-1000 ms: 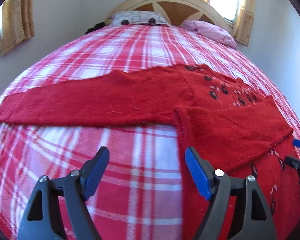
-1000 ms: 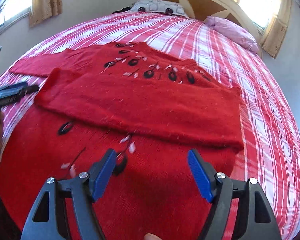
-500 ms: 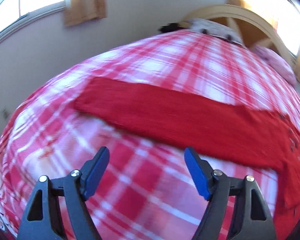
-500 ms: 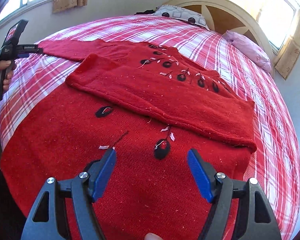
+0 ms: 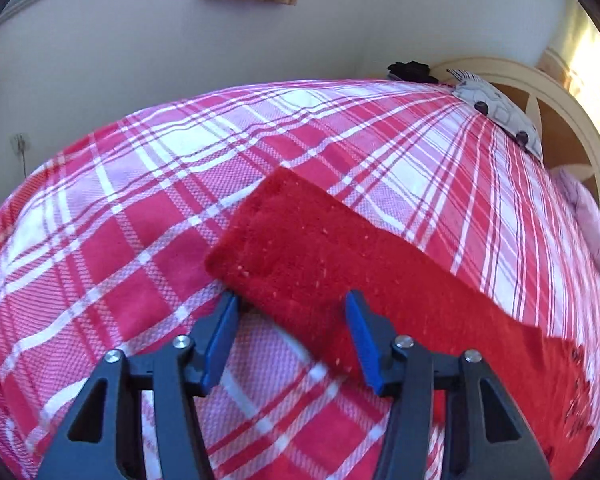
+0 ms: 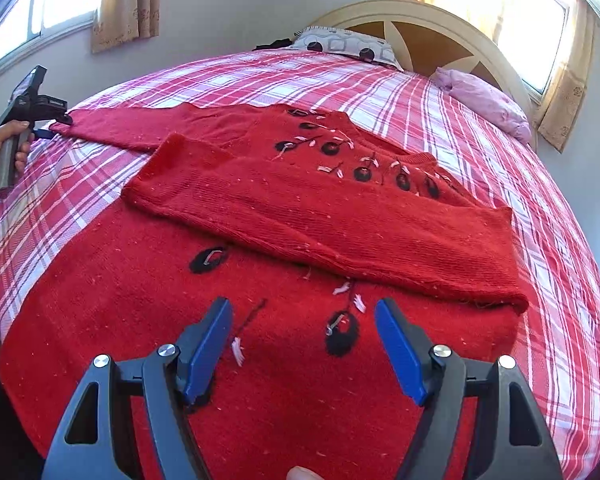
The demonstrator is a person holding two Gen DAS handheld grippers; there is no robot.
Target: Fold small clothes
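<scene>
Both my claws spread: left gripper (image 5: 290, 330) at the red sweater's (image 6: 260, 280) outstretched sleeve cuff (image 5: 268, 240), near the bed's (image 5: 120, 240) left edge; right gripper (image 6: 304, 344) over its hem, other sleeve folded across.

A red knitted sweater (image 6: 260, 280) lies flat across the plaid-covered bed (image 6: 480, 120), one sleeve folded over its chest, pillows behind.

The left claw (image 5: 290, 330) now arrives at the cuff of the outstretched sleeve (image 5: 300, 248), its fingers wide apart. The right claw (image 6: 304, 344) is now higher above the sweater (image 6: 140, 300).
</scene>
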